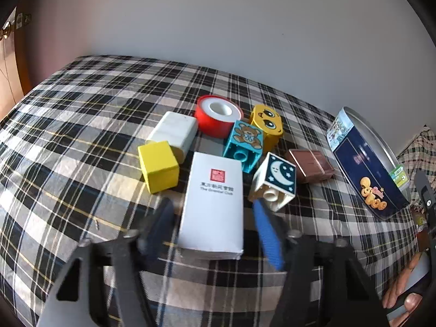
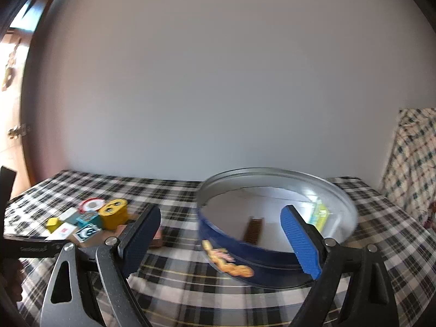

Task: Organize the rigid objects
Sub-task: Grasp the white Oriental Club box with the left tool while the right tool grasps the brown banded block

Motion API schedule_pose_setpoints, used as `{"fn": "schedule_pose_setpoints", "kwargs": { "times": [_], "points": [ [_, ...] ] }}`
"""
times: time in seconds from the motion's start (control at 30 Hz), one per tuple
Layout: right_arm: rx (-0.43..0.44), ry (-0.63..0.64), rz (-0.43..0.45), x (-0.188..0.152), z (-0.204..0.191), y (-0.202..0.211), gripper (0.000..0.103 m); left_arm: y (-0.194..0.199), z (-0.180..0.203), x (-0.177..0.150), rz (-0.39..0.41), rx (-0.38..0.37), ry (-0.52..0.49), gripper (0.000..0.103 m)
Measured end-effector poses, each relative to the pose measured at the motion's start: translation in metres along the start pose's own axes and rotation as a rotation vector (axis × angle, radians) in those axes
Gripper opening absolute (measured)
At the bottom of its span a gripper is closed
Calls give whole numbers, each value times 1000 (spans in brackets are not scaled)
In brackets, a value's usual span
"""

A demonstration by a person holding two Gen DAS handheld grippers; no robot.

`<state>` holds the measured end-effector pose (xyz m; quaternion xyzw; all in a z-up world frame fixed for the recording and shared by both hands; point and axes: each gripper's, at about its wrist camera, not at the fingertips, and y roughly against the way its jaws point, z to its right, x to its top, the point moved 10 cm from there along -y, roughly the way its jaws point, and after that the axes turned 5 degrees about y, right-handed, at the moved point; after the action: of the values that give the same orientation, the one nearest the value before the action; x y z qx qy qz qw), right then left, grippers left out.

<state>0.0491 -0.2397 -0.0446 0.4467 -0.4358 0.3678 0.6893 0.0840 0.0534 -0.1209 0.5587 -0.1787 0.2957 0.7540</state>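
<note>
The left tool (image 1: 214,227) straddles a tall white cardboard box with a red seal (image 1: 214,204) lying flat on the black-and-white checked surface (image 1: 81,125). The box's long axis runs from lower centre of the left wrist view up toward the toy cluster. The 2 fingers sit just beside its lower sides; blur makes contact unclear, so they may not be gripping. Above it lie a yellow cube (image 1: 158,166), a red tape roll (image 1: 218,115) and a moon-printed block (image 1: 275,181). The right tool (image 2: 222,235) is spread wide over a round navy tin (image 2: 245,259) at lower centre, holding nothing.
</note>
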Motion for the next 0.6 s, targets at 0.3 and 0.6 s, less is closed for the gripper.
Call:
{"fn": "schedule_pose_setpoints", "kwargs": {
  "times": [0.3,0.6],
  "points": [
    [105,28,-99,-7,-39,-17,91,3,-1,3,-18,-90,-12,41],
    [183,71,-278,-23,-86,-65,91,48,2,31,240,-107,-27,41]
  ]
}}
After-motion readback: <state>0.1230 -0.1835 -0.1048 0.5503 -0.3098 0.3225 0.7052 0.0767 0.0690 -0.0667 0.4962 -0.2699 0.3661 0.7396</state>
